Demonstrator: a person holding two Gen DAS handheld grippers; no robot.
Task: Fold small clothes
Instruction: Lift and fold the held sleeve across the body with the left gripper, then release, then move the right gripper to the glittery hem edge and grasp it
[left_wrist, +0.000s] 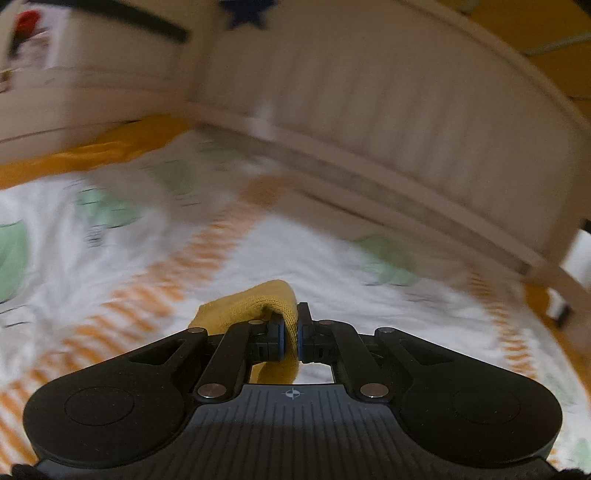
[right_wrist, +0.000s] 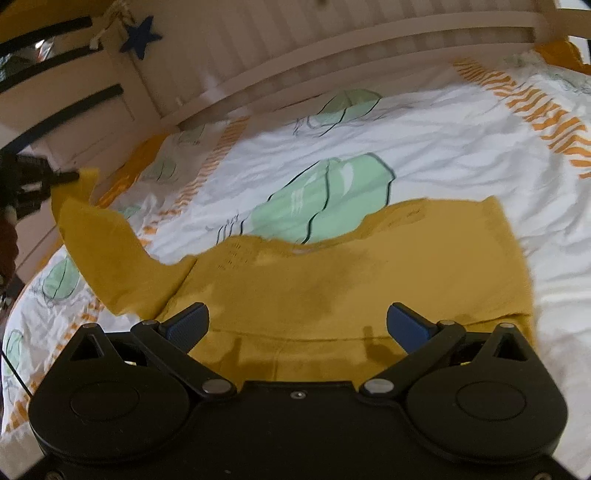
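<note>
Right now my left gripper (left_wrist: 291, 334) is clamped on a sleeve (right_wrist: 110, 251) of the mustard knit top (right_wrist: 351, 273), lifted off the printed bedsheet (right_wrist: 424, 155). My right gripper (right_wrist: 297, 325) hovers wide open over the hem, holding nothing. With the body unpinned, I judge the lift could drag the whole garment askew.

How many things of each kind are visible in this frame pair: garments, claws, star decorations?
Mustard knit garment: 1, a sleeve end pinched in the left claw and lifted
Claws: 2, the right claw open over the garment body
Dark blue star decoration: 1
Total: 4
</note>
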